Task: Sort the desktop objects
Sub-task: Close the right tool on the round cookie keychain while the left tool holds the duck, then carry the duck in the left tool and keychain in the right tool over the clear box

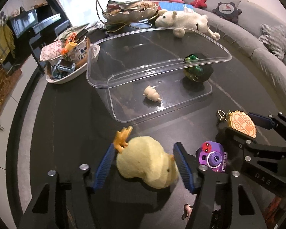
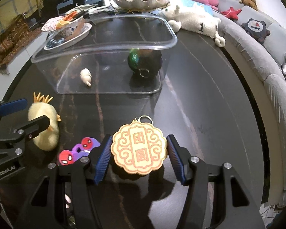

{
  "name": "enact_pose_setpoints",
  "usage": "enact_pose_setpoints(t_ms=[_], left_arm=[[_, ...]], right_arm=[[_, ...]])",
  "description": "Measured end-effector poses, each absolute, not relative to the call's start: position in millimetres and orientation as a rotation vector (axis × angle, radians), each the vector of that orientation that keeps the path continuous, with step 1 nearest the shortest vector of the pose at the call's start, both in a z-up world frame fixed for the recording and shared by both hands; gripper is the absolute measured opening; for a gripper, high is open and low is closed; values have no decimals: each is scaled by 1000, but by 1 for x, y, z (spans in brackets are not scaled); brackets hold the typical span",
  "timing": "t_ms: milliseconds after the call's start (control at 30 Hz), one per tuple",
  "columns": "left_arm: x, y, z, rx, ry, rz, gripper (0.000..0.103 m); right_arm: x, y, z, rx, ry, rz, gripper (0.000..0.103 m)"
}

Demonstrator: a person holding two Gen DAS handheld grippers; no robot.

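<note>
Desktop objects are partly sorted: a cream figurine [image 1: 152, 95] and green toy [image 1: 194, 68] lie in the clear bin [image 1: 97, 70], while the left tool [image 1: 143, 164] clamps the yellow plush duck [image 1: 146, 162], the right tool [image 2: 139, 150] clamps the mooncake keychain [image 2: 139, 148], and the purple toy camera [image 1: 212, 157] waits on the bench [image 1: 66, 124].

Daylight pours in from the window [image 1: 108, 2] behind the clear plastic box [image 1: 150, 43], blown out to plain white there in both views. The dark glossy table [image 1: 70, 126] in front of the box mirrors that light in pale streaks, and the box rim carries thin glare lines. Soft shadows fall toward the camera. The fisheye bends the sofa [image 2: 257, 61], right of the box, into an arc; the corners go black. The yellow plush chick [image 1: 148, 164] looks slightly smeared
</note>
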State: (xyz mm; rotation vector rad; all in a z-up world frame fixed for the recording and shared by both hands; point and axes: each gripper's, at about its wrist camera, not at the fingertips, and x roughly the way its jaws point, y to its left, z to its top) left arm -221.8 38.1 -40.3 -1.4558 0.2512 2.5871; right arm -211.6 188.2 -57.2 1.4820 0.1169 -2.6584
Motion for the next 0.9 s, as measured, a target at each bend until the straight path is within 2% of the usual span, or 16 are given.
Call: enact_pose_setpoints(t_ms=[67, 300, 367, 467, 900], left_arm=[[-224, 36, -43, -1489, 234, 2571, 40], [-224, 34, -47, -1469, 207, 2562, 41], [-225, 36, -49, -1475, 218, 2540, 49], [-228, 36, -55, -1507, 210, 2524, 54], [-235, 32, -66, -1559, 133, 2527, 51]], right_arm=[[-211, 187, -55, 1477, 119, -2659, 55], [-209, 186, -50, 1473, 106, -2654, 55], [-210, 186, -50, 1475, 93, -2647, 55], [-211, 188, -51, 1480, 74, -2637, 55], [-215, 197, -60, 1519, 5, -2620, 55]])
